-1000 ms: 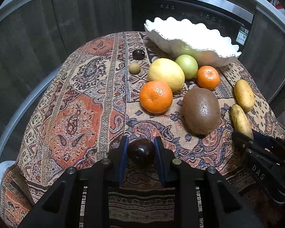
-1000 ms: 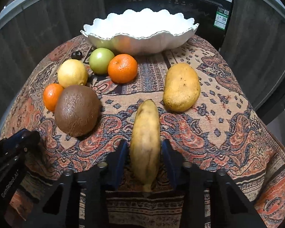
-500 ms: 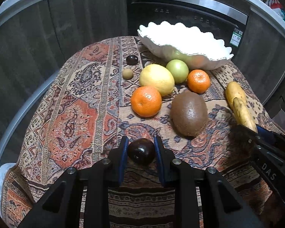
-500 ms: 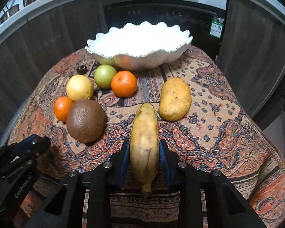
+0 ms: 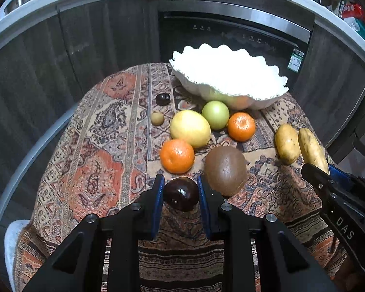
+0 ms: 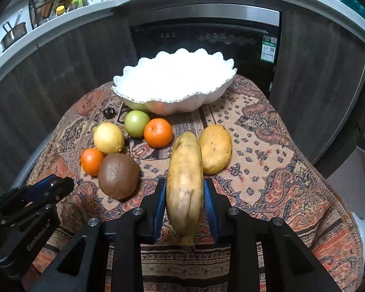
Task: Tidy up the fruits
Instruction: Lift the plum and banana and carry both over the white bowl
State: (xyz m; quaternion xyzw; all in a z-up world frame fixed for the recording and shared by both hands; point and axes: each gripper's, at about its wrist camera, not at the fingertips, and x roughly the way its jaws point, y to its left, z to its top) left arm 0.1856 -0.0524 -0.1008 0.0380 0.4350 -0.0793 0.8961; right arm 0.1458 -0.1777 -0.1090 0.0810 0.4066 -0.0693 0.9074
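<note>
left view: my left tool [image 5: 180, 196] pinches a dark plum [image 5: 181, 194], with the kiwi [image 5: 225, 169] just to its right. right view: my right tool [image 6: 185, 200] pinches a banana [image 6: 185, 182], with the white bowl [image 6: 182, 102] far ahead on the surface [image 6: 267, 170].

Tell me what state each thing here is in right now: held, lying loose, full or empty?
Left claw: shut on the dark plum.
Right claw: shut on the banana.
White bowl: upright on the cloth; contents washed out by glare.
Kiwi: loose on the cloth.
Mango: loose on the cloth.
</note>
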